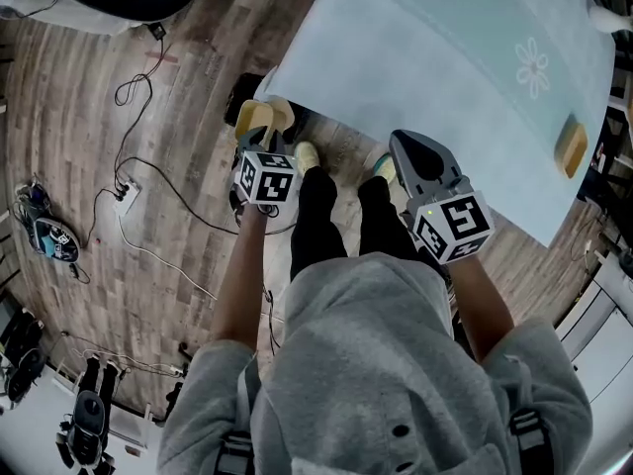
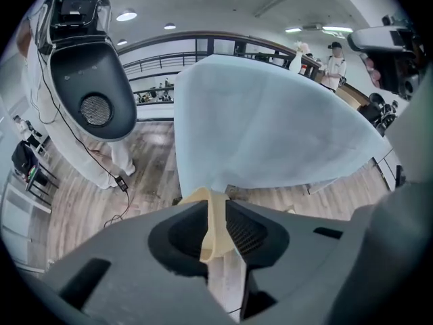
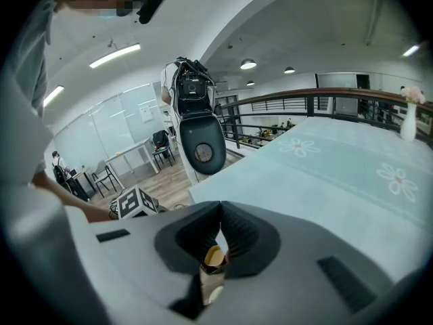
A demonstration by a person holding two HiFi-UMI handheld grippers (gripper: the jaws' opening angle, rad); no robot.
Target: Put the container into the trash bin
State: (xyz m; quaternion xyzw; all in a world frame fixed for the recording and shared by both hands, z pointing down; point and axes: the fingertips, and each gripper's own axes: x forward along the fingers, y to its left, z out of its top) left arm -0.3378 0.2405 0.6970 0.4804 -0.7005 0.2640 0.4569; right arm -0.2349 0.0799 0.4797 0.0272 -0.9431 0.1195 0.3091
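Wood-plank floor; table with light-blue cloth (image 1: 445, 67) at far right. Left gripper (image 1: 267, 144) points steeply down off the table corner, jaws slightly apart, with the tan container (image 1: 262, 117) wall between them, seemingly loose. Judged ready to drop into the dark trash bin (image 1: 240, 206) seemingly below. Right gripper (image 1: 420, 156) jaws together, empty, kept clear.

left tongs (image 1: 268, 140): steeply down, jaws slightly parted | right tongs (image 1: 403, 143): angled down, jaws together
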